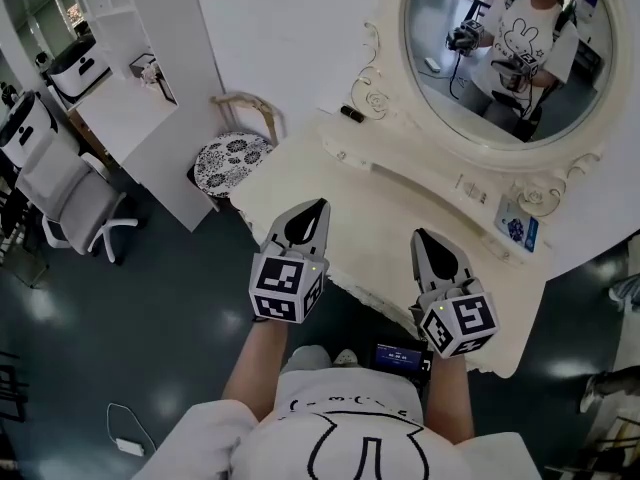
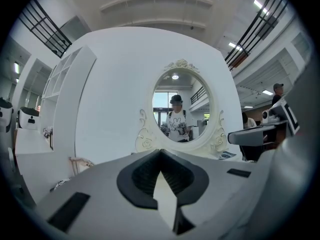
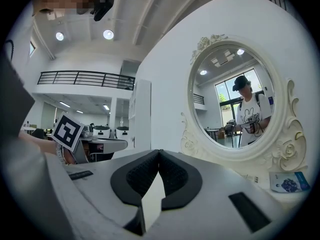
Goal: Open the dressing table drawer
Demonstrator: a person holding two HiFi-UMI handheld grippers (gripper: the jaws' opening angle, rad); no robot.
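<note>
The cream dressing table (image 1: 380, 218) with its oval mirror (image 1: 480, 78) stands in front of me, seen in all three views. Its drawer does not show: the carved front edge (image 1: 372, 298) hides whatever lies under the top. My left gripper (image 1: 317, 208) hovers over the tabletop's near left part, its jaws shut with nothing between them. My right gripper (image 1: 421, 238) hovers beside it over the near right part, also shut and empty. In the left gripper view the tips (image 2: 160, 152) meet, pointing at the mirror (image 2: 180, 109). The right gripper (image 3: 159, 153) shows the same.
A stool with a patterned cushion (image 1: 228, 160) stands left of the table. A small black object (image 1: 352, 114) and a blue card (image 1: 517, 230) lie on the tabletop's back ledge. A grey office chair (image 1: 70, 203) and a white shelf unit (image 1: 120, 108) are further left.
</note>
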